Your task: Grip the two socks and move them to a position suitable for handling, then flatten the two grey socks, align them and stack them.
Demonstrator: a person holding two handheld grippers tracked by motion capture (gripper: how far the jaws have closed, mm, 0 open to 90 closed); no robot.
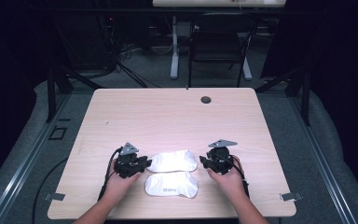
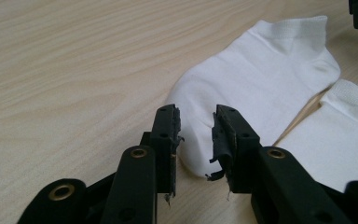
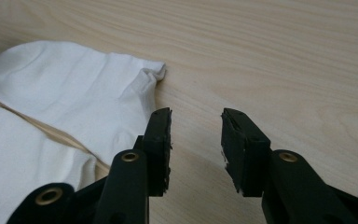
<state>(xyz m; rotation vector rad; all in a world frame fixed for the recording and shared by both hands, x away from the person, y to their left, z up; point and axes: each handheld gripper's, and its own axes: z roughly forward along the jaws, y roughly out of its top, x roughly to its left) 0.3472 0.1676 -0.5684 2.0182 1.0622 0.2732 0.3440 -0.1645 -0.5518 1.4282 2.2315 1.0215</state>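
Socks lie side by side on desk (image 1: 177,112) betw. both hands: near sock (image 1: 171,184) closer to the person, far sock (image 1: 172,161) just behind it. Left tongs (image 2: 196,122) are spread w/ far sock's toe betw. the jaws, pads not pressing; right tongs (image 3: 196,122) are spread, nothing betw. them, just beside its cuff. Risk, prob.: left closes shallow, cloth slips out or drags near sock; no containers.
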